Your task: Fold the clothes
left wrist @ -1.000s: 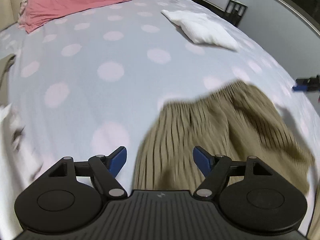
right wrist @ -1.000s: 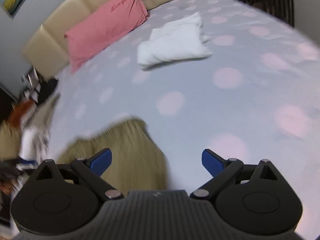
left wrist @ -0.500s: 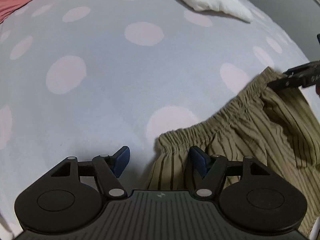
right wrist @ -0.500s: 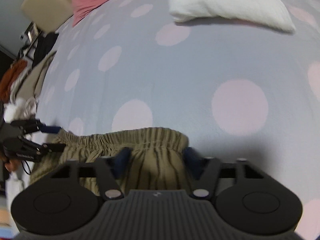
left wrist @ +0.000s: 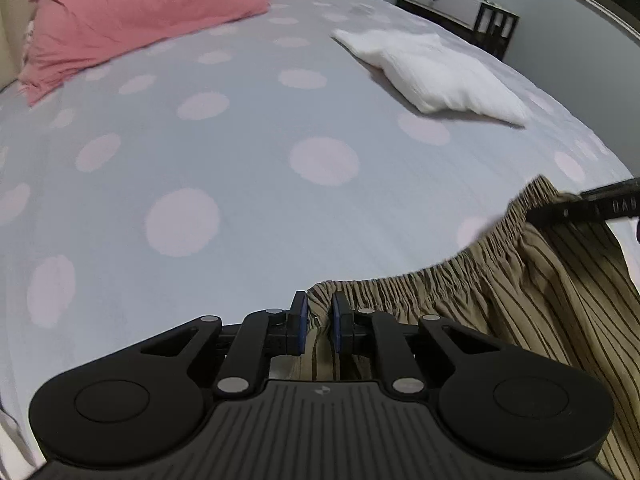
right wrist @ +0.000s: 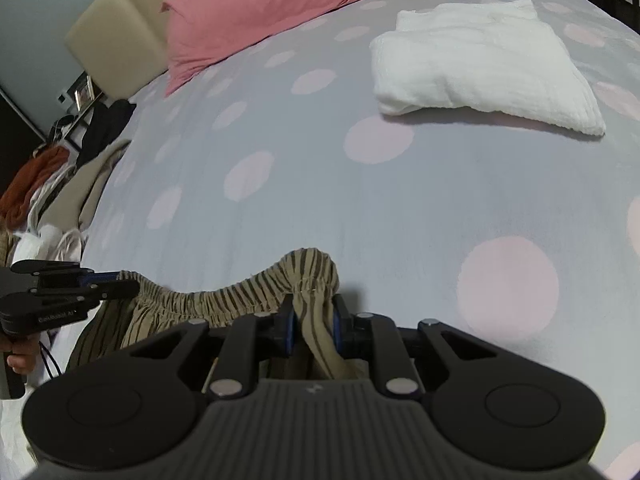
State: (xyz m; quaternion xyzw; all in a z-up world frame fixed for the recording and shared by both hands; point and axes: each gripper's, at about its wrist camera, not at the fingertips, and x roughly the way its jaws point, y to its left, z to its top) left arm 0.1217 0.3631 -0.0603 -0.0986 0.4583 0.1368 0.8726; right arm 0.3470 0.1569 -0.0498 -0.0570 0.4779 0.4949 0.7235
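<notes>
Two claws hold one garment: the left claw (left wrist: 317,322) is pressed together on one end of the gathered waistband of the striped khaki shorts (left wrist: 532,300), and the right claw (right wrist: 313,328) pinches the other end of the same waistband. Between them the shorts hang low over the near edge of the bed (right wrist: 360,200), whose grey sheet has pale pink dots. Farther back on the bed lie a folded white cloth (right wrist: 476,60) and a pink pillow (right wrist: 260,12), well apart from the shorts.
</notes>
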